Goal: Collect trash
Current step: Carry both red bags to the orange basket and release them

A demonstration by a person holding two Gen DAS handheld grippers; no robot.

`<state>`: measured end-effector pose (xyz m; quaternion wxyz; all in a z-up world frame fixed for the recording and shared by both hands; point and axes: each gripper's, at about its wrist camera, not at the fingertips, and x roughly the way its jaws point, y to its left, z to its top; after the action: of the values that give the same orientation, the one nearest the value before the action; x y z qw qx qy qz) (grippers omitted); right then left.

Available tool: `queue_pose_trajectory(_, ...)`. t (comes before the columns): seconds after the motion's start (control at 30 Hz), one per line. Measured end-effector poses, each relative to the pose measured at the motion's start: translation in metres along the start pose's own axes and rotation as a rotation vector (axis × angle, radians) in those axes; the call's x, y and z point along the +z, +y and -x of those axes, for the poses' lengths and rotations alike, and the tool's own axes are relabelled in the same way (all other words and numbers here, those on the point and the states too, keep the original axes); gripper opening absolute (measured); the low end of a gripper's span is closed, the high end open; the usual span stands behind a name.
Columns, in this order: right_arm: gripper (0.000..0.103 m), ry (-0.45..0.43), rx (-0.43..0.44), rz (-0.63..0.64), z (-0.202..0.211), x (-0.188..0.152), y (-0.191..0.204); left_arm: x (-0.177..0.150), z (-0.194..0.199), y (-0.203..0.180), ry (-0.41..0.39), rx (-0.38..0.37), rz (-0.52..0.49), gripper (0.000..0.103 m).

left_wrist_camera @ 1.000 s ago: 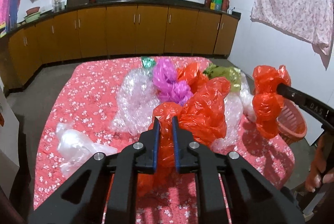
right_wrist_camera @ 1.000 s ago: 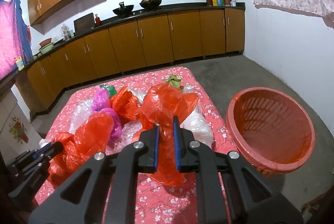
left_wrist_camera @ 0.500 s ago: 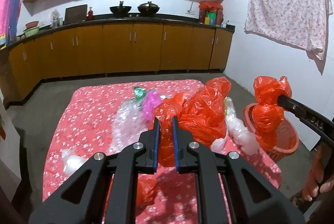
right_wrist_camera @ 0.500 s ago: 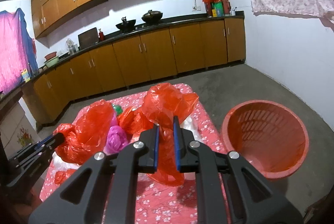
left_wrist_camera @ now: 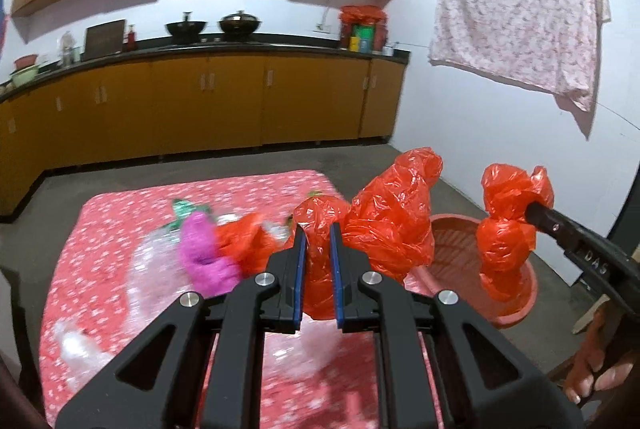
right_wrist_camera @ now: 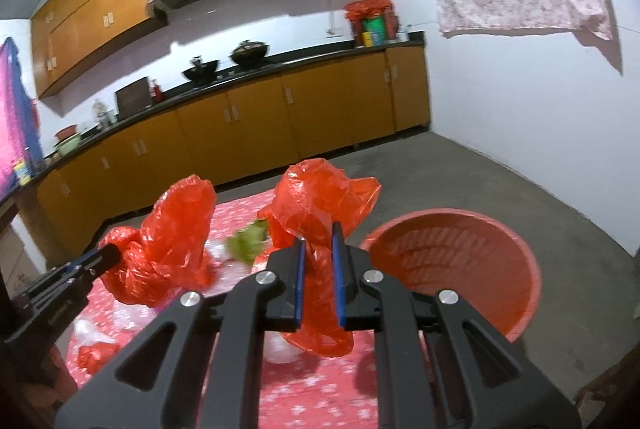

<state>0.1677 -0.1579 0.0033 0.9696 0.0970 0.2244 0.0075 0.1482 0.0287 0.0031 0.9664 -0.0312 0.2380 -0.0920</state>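
My left gripper point(left_wrist_camera: 318, 229) is shut on a crumpled red plastic bag point(left_wrist_camera: 384, 225), lifted above the flowered table. My right gripper point(right_wrist_camera: 319, 233) is shut on another red plastic bag point(right_wrist_camera: 316, 205), also off the table. In the left wrist view the right gripper point(left_wrist_camera: 532, 209) holds its red bag point(left_wrist_camera: 504, 241) over the near rim of the red basket point(left_wrist_camera: 452, 261). The right wrist view shows the left gripper point(right_wrist_camera: 110, 255) with its red bag point(right_wrist_camera: 172, 233) at left, and the red basket point(right_wrist_camera: 460, 265) on the floor at right.
Still on the red flowered tablecloth point(left_wrist_camera: 112, 229) lie a purple bag point(left_wrist_camera: 200, 253), a clear plastic sheet point(left_wrist_camera: 152, 269), a green scrap point(right_wrist_camera: 248, 241) and a small red scrap point(right_wrist_camera: 94, 355). Wooden kitchen cabinets point(left_wrist_camera: 224, 105) line the far wall. A hand point(left_wrist_camera: 592, 381) shows at lower right.
Both grippers have risen and drawn back with their red bags, which came off the pile. The table looks lower and farther, and the basket now lies closer under the right bag.
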Motion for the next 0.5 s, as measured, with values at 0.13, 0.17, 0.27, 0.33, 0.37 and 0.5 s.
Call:
queue_pose_trajectory(0.13,0.013,0.004,-0.075,-0.042,-0.005,0.002,-0.038,0.004,-0.022,-0.034,0.015,-0.059,-0.031,0.011)
queue_pose_trajectory(0.17,0.013,0.005,-0.088,-0.048,-0.007,0.002,-0.045,0.005,-0.029,-0.042,0.022,-0.076,-0.039,0.011)
queue_pose_trajectory(0.27,0.013,0.006,-0.142,-0.082,-0.013,0.004,-0.074,0.007,-0.047,-0.066,0.043,-0.123,-0.056,0.011)
queue_pose_trajectory(0.33,0.013,0.006,-0.163,-0.098,-0.018,0.006,-0.087,0.005,-0.056,-0.076,0.056,-0.148,-0.065,0.011)
queue_pose_trajectory(0.37,0.013,0.007,-0.175,-0.107,-0.02,0.005,-0.094,0.006,-0.062,-0.082,0.064,-0.159,-0.07,0.011)
queue_pose_trajectory(0.5,0.013,0.013,-0.209,-0.13,-0.032,0.005,-0.117,0.005,-0.084,-0.107,0.098,-0.203,-0.089,0.011)
